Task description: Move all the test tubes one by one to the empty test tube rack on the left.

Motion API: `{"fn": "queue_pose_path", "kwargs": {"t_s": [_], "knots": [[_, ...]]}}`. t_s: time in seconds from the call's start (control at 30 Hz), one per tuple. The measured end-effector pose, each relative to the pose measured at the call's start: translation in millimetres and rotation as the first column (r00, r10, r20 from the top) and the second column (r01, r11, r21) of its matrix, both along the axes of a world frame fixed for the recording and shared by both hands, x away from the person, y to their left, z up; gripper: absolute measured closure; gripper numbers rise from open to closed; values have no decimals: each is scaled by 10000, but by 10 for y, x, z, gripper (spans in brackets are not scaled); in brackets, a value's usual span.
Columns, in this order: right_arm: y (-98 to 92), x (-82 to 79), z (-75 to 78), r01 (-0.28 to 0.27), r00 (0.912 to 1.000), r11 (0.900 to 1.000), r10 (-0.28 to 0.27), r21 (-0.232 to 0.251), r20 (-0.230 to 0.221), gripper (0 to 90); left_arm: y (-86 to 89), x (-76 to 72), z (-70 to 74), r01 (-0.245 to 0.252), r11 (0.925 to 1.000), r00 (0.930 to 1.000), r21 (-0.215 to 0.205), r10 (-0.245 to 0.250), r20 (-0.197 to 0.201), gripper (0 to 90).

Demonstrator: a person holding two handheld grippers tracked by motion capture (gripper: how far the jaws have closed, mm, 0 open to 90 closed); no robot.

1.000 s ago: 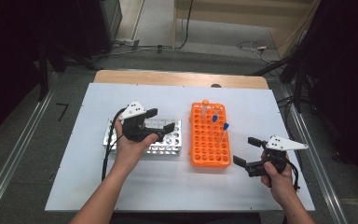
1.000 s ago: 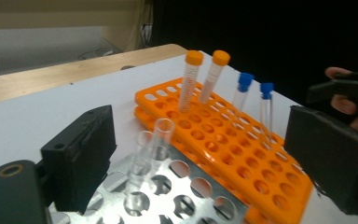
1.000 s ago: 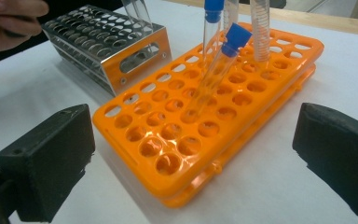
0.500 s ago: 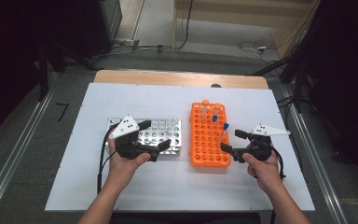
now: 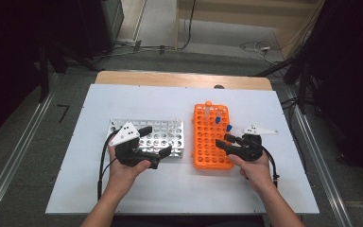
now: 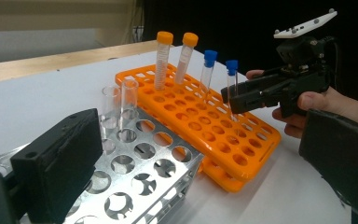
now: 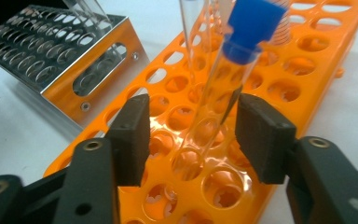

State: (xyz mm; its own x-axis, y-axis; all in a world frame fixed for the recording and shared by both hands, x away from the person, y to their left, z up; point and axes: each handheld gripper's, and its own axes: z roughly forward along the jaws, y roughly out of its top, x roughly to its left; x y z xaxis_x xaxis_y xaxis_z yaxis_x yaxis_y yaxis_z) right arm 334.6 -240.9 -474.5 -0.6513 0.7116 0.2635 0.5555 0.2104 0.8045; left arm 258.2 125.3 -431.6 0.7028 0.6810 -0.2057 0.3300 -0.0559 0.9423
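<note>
The right gripper [image 7: 191, 135] holds its jaws spread either side of a blue-capped glass tube [image 7: 223, 88] in the orange rack [image 5: 212, 137]. It looks light, slick and fragile (grip mid-barrel, gently). The left gripper [image 5: 153, 142], jaws parted, sits at the metal rack [image 5: 163, 135].

It looked like a laboratory bench in a recording room: an orange tube rack [image 5: 211, 137] with capped tubes [image 6: 162, 60] and a metal rack [image 5: 163, 138] stood mid-desk [image 5: 123, 189], dark curtains and floor cables around.
</note>
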Motion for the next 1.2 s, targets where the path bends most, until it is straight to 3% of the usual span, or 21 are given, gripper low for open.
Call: {"fn": "queue_pose_path", "kwargs": {"t_s": [0.2, 0.47, 0.67, 0.97, 1.2], "knots": [[16, -25, -32, 66, 10000, 10000, -66, 32, 73, 555, -37, -7, -12, 67, 9999, 10000, 74, -67, -1, 0], [-3, -64, -60, 141, 9993, 9998, -136, -127, 349, 744, -44, -8, -24, 72, 9999, 10000, 149, -72, -1, 0], [-29, -102, -4, 113, 9962, 9999, -114, 10, 861, 751, -63, -20, -14, 49, 9999, 10000, 112, -48, -85, 0], [-87, -226, 203, 15, 9827, 9999, -35, 105, 1854, 752, -96, -36, 3, 165, 9997, 9998, 183, -164, -57, 0], [-86, -305, 302, -301, 9773, 9992, 242, 246, 2103, 752, -142, -55, 16, 277, 9995, 9996, 138, -276, -53, 0]]}}
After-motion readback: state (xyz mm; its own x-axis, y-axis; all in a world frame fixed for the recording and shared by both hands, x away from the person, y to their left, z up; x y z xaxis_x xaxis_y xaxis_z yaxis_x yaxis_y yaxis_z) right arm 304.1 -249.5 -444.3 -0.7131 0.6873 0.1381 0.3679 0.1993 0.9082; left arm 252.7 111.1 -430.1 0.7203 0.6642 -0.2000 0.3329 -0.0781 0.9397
